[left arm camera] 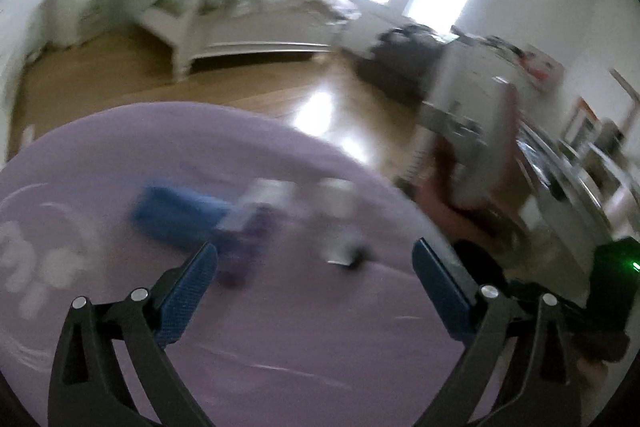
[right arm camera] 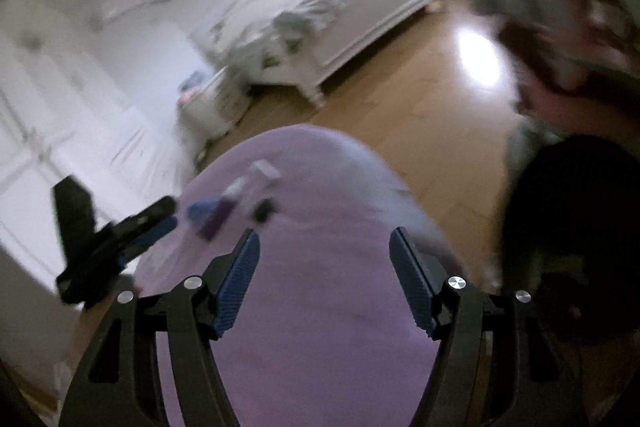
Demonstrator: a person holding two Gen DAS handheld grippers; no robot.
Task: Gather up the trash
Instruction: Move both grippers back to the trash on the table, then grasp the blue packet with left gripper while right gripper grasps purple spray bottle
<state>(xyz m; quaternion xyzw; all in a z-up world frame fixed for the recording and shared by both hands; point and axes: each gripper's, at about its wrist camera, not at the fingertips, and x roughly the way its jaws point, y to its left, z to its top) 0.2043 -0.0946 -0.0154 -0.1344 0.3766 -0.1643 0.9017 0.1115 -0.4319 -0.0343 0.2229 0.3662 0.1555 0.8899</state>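
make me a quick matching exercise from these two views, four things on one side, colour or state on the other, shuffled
Things:
1. rug
2. left gripper
3. floor
4. flat packet on the rug

Colour or state:
A. wooden, with a bright patch of glare
B. blue
C. lilac
D. open, nothing between the jaws

Pairs: 1-C, 2-D, 3-A, 4-B
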